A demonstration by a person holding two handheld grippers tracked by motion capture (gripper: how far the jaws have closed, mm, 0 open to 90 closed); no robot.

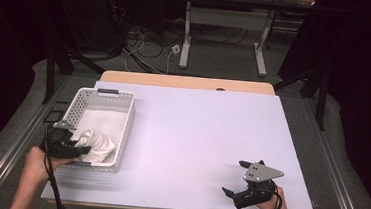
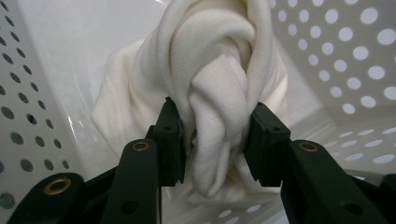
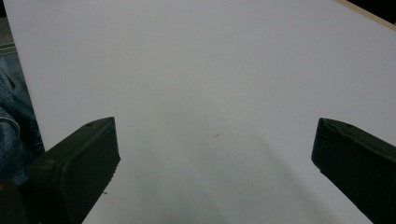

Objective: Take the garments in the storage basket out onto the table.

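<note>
The left gripper point(image 2: 215, 140) is clamped on the white cloth point(image 2: 219, 93) inside the basket point(image 1: 126, 125) at near left; the right gripper point(image 1: 235, 178), near right, has its jaws wide apart

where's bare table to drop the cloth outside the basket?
Free: the white table top from the white perforated plastic basket across to the open right gripper, back to its far edge. Crowded: inside the basket, where the left gripper pinches the bunched cream cloth.

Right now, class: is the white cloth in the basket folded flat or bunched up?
Bunched up: the white cloth twists into thick folds, pinched by the left gripper inside the perforated basket.
</note>
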